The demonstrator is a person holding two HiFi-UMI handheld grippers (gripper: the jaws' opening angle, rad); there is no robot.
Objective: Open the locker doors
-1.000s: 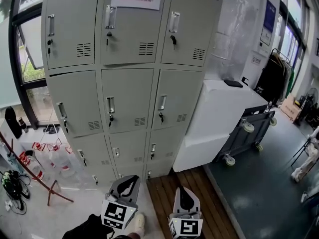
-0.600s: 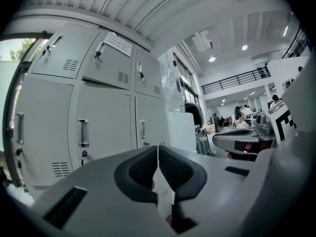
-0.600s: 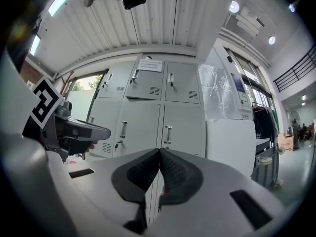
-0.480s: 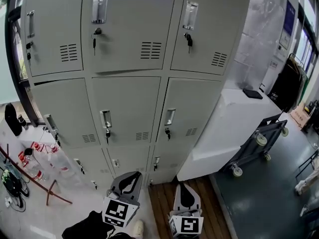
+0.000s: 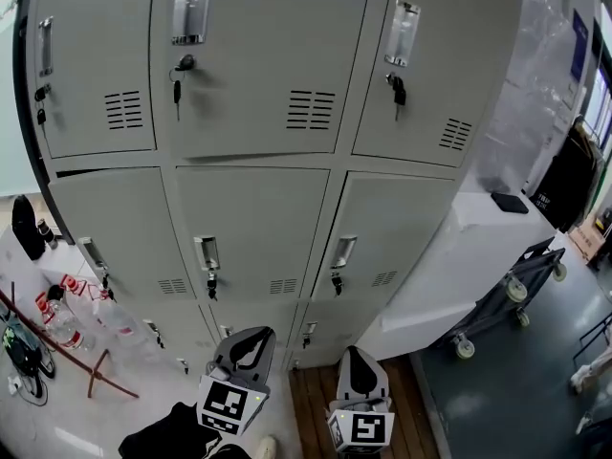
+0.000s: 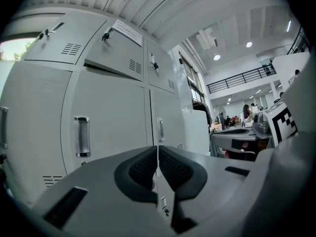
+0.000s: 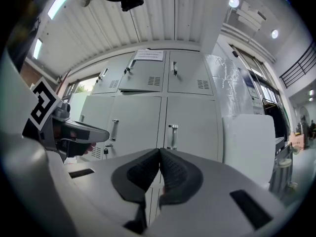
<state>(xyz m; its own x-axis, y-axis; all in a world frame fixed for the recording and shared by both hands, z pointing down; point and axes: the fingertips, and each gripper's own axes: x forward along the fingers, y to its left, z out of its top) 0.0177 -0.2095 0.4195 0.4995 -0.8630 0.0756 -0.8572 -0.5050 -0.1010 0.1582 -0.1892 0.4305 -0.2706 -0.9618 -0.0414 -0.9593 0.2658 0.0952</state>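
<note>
White block (image 5: 475, 247) and wheeled cart (image 5: 505, 290) stand right of the lockers (image 5: 258, 199).

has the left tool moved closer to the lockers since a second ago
Yes: the left tool has come toward the lockers; the floor between them has shrunk.

This looks like a workplace hall, part office and part storeroom. Straight ahead of the left claw (image 5: 251, 344) and the right claw (image 5: 356, 357) stands a bank of grey steel lockers (image 5: 258, 208) with keys hanging in the locks. Right of the right claw are a white cabinet (image 5: 435, 280), a wheeled cart (image 5: 502, 292) and a rack of dark coats (image 5: 572, 175). Farther off on that side, the left gripper view shows a railed mezzanine (image 6: 239, 77), ceiling spotlights (image 6: 216, 57) and people at desks (image 6: 245, 113). Left of the left claw, bottles (image 5: 57, 325) stand on the floor.
</note>
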